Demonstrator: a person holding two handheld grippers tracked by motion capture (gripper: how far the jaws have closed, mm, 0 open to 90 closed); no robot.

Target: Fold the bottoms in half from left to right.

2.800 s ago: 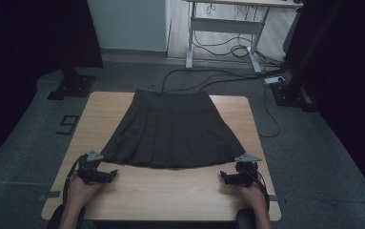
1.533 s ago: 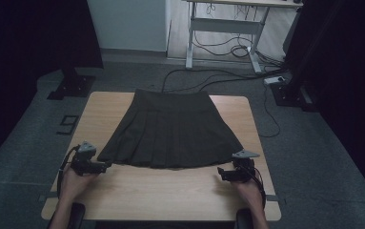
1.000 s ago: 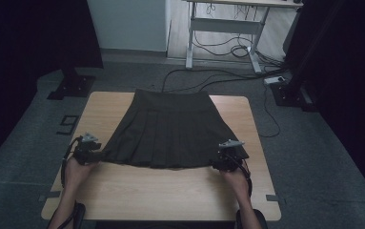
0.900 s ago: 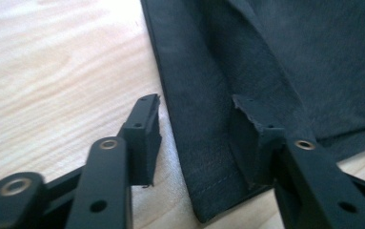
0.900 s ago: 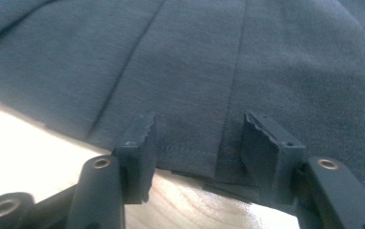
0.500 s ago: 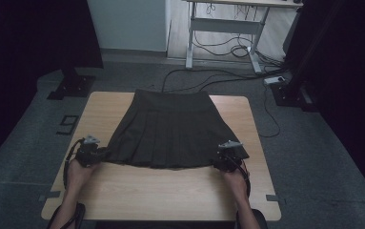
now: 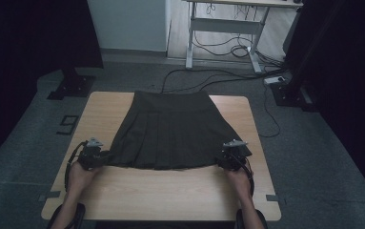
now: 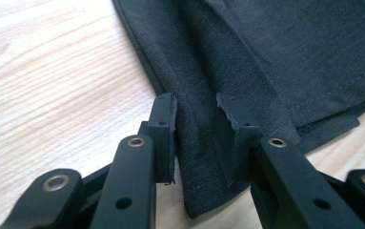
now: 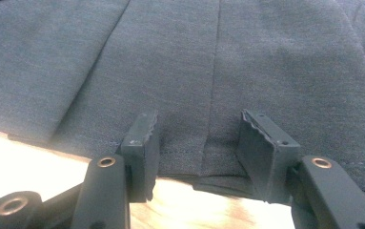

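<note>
A dark pleated skirt (image 7: 173, 131) lies flat on the wooden table (image 7: 166, 195), waistband at the far side, hem toward me. My left gripper (image 7: 105, 156) is at the hem's near-left corner. In the left gripper view it (image 8: 197, 129) stands open, and the skirt's corner (image 8: 204, 157) lies between its jaws. My right gripper (image 7: 224, 157) is at the hem's near-right corner. In the right gripper view it (image 9: 199, 143) is open, its jaws straddling the skirt's hem (image 9: 185, 155).
Bare table wood spreads between the hem and the near edge. Beyond the table stand a desk frame (image 7: 228, 33), floor cables (image 7: 208, 76) and a black stand base (image 7: 70, 88) at the left.
Both grippers have moved forward from the bare wood near the front edge up to the hem corners. The skirt lies as before.
</note>
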